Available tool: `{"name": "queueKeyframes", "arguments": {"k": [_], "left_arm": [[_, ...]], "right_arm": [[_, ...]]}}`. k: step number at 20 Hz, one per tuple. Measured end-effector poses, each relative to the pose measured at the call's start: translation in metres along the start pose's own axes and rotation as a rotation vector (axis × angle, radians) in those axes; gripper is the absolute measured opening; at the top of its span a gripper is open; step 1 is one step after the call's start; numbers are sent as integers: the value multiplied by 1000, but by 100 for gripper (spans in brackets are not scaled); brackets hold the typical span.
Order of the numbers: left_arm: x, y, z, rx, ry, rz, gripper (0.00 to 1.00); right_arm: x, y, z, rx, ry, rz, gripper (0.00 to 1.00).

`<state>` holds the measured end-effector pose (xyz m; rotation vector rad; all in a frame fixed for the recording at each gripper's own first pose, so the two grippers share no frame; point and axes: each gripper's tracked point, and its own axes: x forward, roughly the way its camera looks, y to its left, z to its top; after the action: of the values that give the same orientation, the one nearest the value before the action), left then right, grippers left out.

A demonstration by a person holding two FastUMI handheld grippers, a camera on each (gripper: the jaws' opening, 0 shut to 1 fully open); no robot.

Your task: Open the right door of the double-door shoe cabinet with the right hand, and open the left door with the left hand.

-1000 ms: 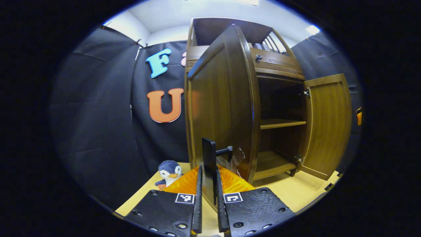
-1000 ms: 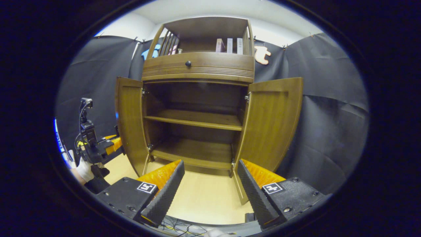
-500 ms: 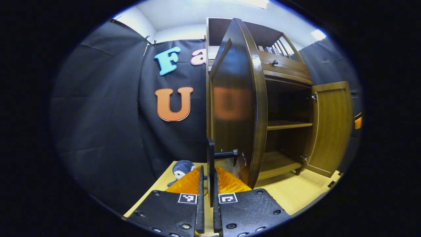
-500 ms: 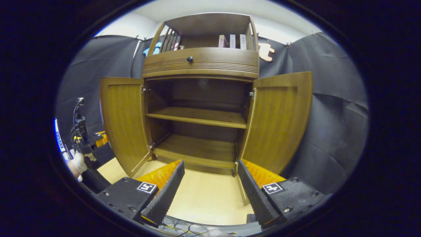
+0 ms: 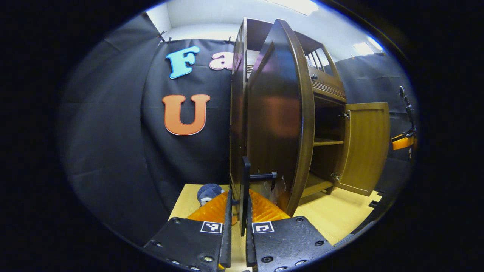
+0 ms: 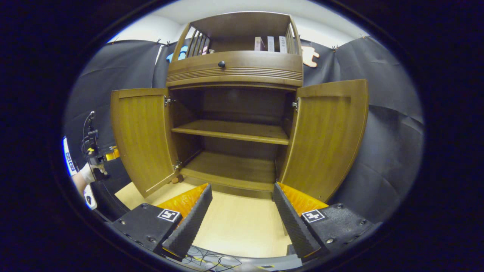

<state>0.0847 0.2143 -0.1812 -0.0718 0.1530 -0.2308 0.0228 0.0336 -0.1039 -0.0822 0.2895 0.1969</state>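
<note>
One cabinet (image 6: 234, 71), two open doors, left door (image 6: 141, 132) and right door (image 6: 327, 132), two shelves, one drawer knob (image 6: 222, 64), and one plush toy (image 5: 209, 192) are counted.

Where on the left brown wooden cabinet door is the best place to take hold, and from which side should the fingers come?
Grip the thin black vertical bar handle near the left brown wooden door's free edge. It stands off the panel on a short post, so fingers close on its two flat sides, coming straight from the front, as the left gripper does.

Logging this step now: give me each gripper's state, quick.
Left gripper: jaws closed on the left door's handle.
Right gripper: jaws open, holding nothing, facing the open cabinet.
</note>
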Motion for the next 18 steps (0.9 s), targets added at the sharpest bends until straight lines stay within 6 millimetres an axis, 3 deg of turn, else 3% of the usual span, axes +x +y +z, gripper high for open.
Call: {"name": "queueKeyframes", "arguments": {"k": [7, 10, 12, 14, 15, 18], "left_arm": [[-9, -1, -1, -15, 39, -80, 17], [-21, 9, 7, 10, 38, -26, 75], [-36, 12, 14, 18, 39, 5, 68], [-52, 15, 21, 21, 51, 58, 84], [-63, 10, 27, 30, 47, 78, 100], [-88, -8, 54, 59, 36, 171, 95]], "right_arm": [[-3, 10, 1, -18, 11, 12, 100], [1, 15, 2, -29, 5, 25, 100], [3, 18, 3, -40, -2, 33, 100], [6, 19, 5, -47, -10, 39, 100], [8, 20, 7, -48, -16, 44, 100], [15, 23, 11, -41, -33, 56, 100]]}}
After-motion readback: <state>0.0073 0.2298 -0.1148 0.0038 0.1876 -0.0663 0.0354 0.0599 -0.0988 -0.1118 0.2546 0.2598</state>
